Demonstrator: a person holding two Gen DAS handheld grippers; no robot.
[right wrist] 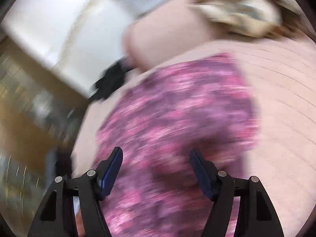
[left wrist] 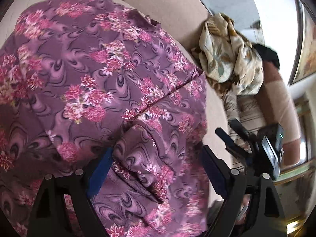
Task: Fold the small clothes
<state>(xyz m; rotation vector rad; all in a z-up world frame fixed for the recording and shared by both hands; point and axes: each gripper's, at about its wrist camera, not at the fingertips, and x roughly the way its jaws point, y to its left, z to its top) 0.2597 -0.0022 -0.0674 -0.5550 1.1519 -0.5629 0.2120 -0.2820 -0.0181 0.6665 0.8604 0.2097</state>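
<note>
On the pale pink surface [left wrist: 173,11] lay the purple flowered garment [left wrist: 94,75], spread wide and filling most of the left wrist view, with a folded seam running diagonally across it from the lower middle toward the right edge. Directly below the left gripper [left wrist: 156,158] a bunched fold of that cloth rose between the 2 blue-padded fingers [left wrist: 98,169], which stood wide apart; whether the pads touched the cloth could not be told, but they did not pinch it. The right gripper [right wrist: 156,169] was also wide, its fingers spread over the same garment with cloth under them and nothing clamped, though that view was badly blurred. In the left view the right gripper appeared just off the garment's right edge, beside the cloth rather than over its middle. A cream patterned garment [left wrist: 229,55] sat crumpled well apart, farther back on the surface. By my judgement the next fold turned on that raised fold: it lay straight ahead of the left gripper, the nearer of the 2 tools.
</note>
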